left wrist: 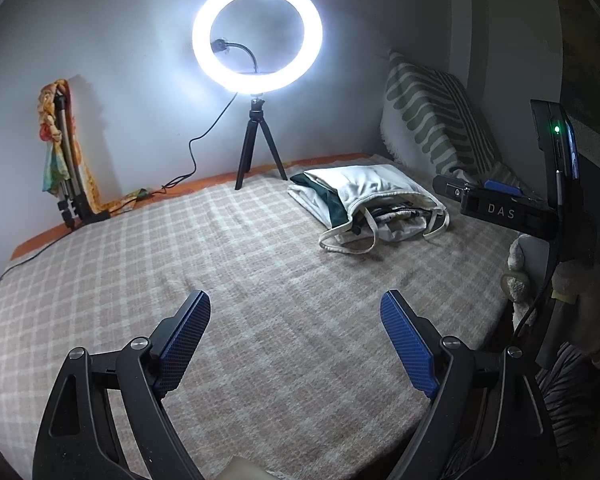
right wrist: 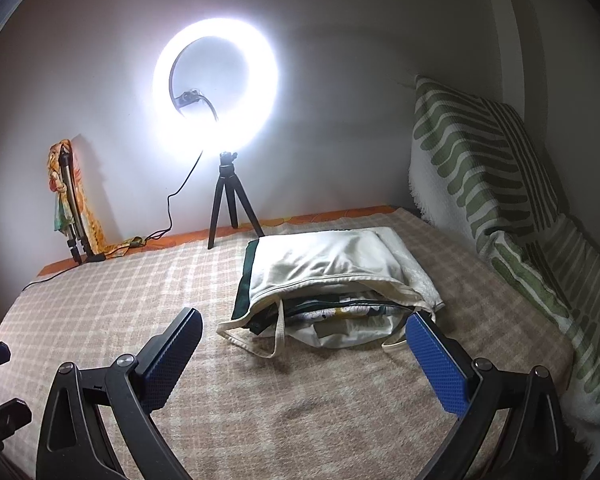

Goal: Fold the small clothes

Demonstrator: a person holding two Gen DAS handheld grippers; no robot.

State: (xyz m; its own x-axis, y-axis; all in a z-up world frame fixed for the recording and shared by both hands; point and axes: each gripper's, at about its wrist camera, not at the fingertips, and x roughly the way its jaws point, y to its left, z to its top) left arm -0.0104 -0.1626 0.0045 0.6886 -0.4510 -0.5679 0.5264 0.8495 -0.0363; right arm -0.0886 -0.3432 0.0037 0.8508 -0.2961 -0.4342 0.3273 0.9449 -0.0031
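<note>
Left wrist view. We look along the left gripper [left wrist: 296,312], jaws spread wide, nothing between the blue pads [left wrist: 408,344]; only bare checked blanket [left wrist: 228,240] lies under them. The blanket covers a bed, with an orange sheet edge [left wrist: 220,178] showing along the wall. The task's things sit well ahead and to the right: a cream cloth bag [left wrist: 368,196] lying on its side, mouth toward us, small clothes [left wrist: 396,218] bunched inside it, a dark green cloth [left wrist: 324,200] under its left edge. Its straps trail loose on the blanket. Behind it, a lit ring light [left wrist: 257,36] stands on a small black tripod [left wrist: 256,148]; its cable runs left along the wall. In the far left corner we note a folded stand wrapped in a patterned scarf [left wrist: 58,148]. A green-striped cushion [left wrist: 432,120] leans against the right wall. At the right edge, part of the right gripper [left wrist: 500,210] shows from the side; its jaws cannot be read here.

Right wrist view. The right gripper [right wrist: 306,326] is released, jaws wide apart and empty. The bag [right wrist: 332,268] lies just ahead, its open mouth close to the fingertips; the right pad [right wrist: 436,360] sits just beside a loose strap, contact unclear. Printed clothes [right wrist: 340,314] show inside the mouth. Ring light [right wrist: 216,88], tripod [right wrist: 230,200], scarf [right wrist: 66,196] and cushion [right wrist: 480,168] appear again.
</note>
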